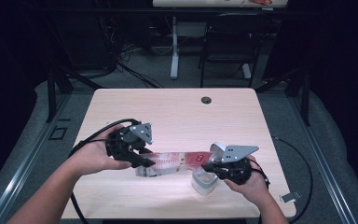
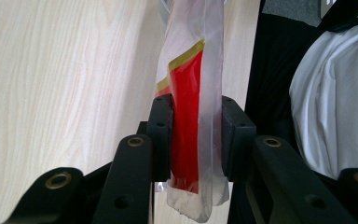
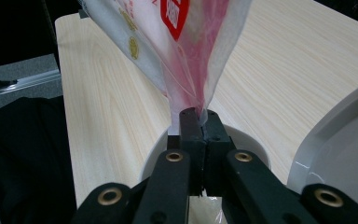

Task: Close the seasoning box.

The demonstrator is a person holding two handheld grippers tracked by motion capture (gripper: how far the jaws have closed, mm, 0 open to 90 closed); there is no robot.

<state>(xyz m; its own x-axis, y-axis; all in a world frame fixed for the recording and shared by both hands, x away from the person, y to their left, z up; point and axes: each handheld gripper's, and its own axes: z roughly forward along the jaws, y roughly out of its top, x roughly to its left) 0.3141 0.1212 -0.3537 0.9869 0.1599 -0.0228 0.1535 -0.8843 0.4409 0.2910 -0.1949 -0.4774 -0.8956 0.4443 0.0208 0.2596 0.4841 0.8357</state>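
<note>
Clear plastic bag (image 1: 175,162) with red and gold print is stretched roughly level between the two grippers, just above the worktop (image 1: 177,112), near its front edge. Left gripper (image 1: 142,161) has one end: in the left gripper view the bag (image 2: 189,116) sits between both fingers (image 2: 161,135), pads pressing on it from either side, partly closed around the bunched film, with a short tail of clear film hanging out below. Right gripper (image 1: 213,164) has the other end: in the right gripper view the fingers (image 3: 191,128) are closed tight, pinching a thin gathered edge of the bag (image 3: 186,51), which fans out wider away from them. A white container (image 1: 204,182) sits on the worktop directly under the right gripper, its rim (image 3: 254,144) visible just behind the fingers. Its white lid (image 3: 340,149) is at the right edge of that view, close beside the container. A dark round grommet (image 1: 206,100) is at the far side of the worktop, well apart from everything else.
</note>
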